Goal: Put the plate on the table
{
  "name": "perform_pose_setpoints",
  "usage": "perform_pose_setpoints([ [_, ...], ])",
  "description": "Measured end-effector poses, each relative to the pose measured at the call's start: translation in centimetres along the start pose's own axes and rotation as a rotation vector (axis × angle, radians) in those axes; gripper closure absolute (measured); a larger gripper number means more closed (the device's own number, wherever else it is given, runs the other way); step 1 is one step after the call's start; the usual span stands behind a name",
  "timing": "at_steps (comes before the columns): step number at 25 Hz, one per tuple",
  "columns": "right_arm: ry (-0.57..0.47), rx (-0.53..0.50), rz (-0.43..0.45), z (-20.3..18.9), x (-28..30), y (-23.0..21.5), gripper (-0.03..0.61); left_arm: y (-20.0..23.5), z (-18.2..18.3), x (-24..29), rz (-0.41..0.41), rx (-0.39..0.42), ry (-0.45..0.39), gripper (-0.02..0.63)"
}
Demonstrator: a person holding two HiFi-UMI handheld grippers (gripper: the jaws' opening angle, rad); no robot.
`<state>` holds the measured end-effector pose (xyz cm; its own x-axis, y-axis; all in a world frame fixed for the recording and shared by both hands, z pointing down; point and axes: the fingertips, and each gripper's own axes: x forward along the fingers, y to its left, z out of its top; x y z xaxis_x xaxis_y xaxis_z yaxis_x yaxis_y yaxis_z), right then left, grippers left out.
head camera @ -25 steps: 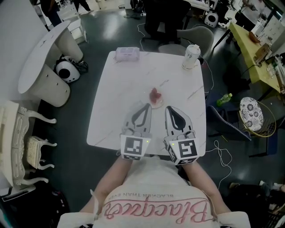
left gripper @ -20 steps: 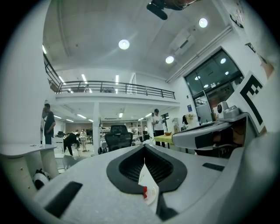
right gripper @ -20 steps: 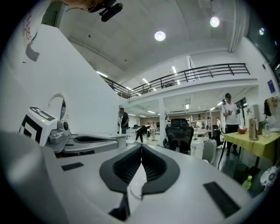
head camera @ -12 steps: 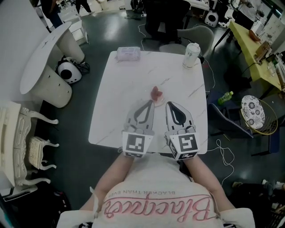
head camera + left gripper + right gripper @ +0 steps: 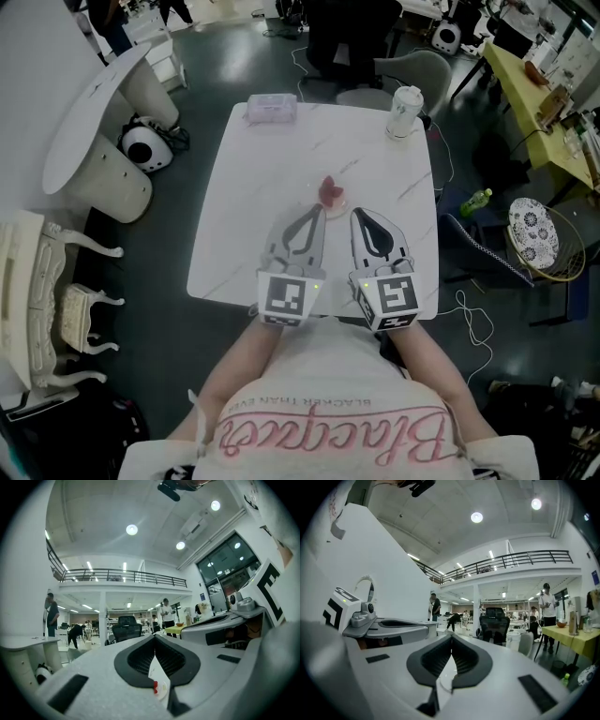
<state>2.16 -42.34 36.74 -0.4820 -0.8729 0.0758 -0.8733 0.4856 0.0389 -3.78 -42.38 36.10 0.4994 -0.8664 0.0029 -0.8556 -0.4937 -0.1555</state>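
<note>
Sitting mid-frame on the counter (image 5: pixel 272 169), the plate (image 5: pixel 337 201) looks already placed; left gripper (image 5: pixel 315 215) and right gripper (image 5: pixel 357 215), both closed and empty, lie just below it.

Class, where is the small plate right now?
In the head view, the plate sits centrally on the table, just beyond the left gripper and right gripper.

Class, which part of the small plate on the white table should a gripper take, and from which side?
Probably the plate by its near rim, approached low from the person's side: it lies flat on the table with red food in its middle, leaving only the thin edge free.
</note>
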Motion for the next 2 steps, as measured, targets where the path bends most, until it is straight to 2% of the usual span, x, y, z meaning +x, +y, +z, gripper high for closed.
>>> perform_pose_setpoints([
  [2,-0.003,-0.001,0.002,0.08,-0.09,0.05,0.574,-0.15,0.03,-0.06,-0.003,0.001,-0.003,0.611],
])
